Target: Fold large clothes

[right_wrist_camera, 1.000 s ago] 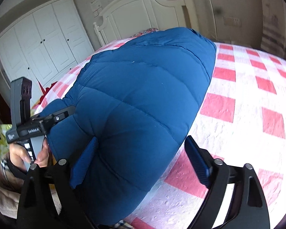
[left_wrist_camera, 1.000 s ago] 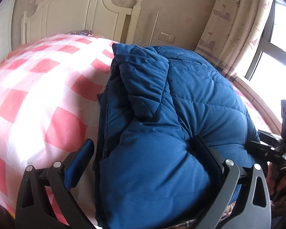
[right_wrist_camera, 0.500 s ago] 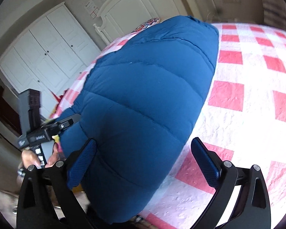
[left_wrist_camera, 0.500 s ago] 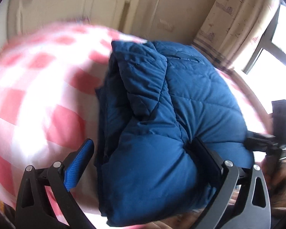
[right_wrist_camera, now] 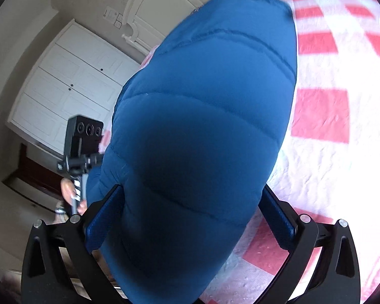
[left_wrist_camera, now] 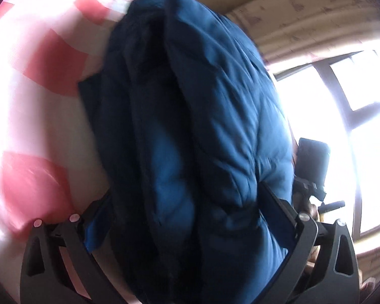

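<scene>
A thick blue quilted down jacket (left_wrist_camera: 205, 131), folded lengthwise into a long bundle, lies on the bed's red-and-white checked bedspread (left_wrist_camera: 45, 131). My left gripper (left_wrist_camera: 187, 217) has its jaws spread wide around the near end of the bundle, fabric filling the gap. In the right wrist view the jacket (right_wrist_camera: 205, 126) bulges between the wide-spread jaws of my right gripper (right_wrist_camera: 192, 212), at the bundle's other side. The near end looks raised off the bedspread (right_wrist_camera: 342, 152). The left gripper's body (right_wrist_camera: 82, 139) shows at the left of the right wrist view.
A white wardrobe (right_wrist_camera: 63, 86) and white headboard (right_wrist_camera: 164, 7) stand behind the bed. A curtain (left_wrist_camera: 311, 17) and bright window (left_wrist_camera: 354, 126) are on the right side. The right gripper's body (left_wrist_camera: 312, 162) shows beside the jacket in the left wrist view.
Both grippers have pushed in and tilted, the jacket's near end now sits deep between both pairs of jaws and has risen; both views have rotated and blurred with the motion.
</scene>
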